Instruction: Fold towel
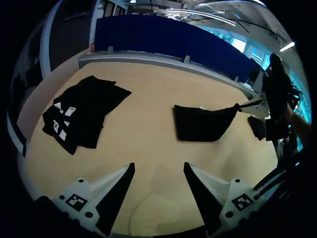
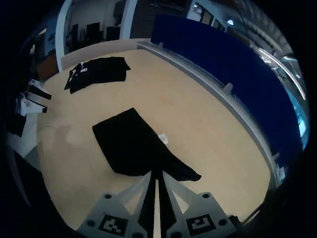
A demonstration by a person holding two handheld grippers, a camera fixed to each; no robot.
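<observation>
A black towel (image 1: 200,123) lies folded on the light wooden table (image 1: 150,103); in the right gripper view the black towel (image 2: 130,144) spreads out just ahead of my fingers. My right gripper (image 2: 157,171) is shut on the towel's near corner, lifting it slightly. From the left gripper view I see that right gripper (image 1: 237,107) at the towel's right end, a person's hand behind it. My left gripper (image 1: 158,166) hovers open above bare table, short of the towel. In the right gripper view the left gripper (image 2: 37,99) sits far left.
A pile of black cloths with white tags (image 1: 81,113) lies at the table's left; in the right gripper view the pile (image 2: 97,71) sits at the far end. A blue partition (image 1: 170,39) runs behind the table's grey edge rail (image 1: 158,61).
</observation>
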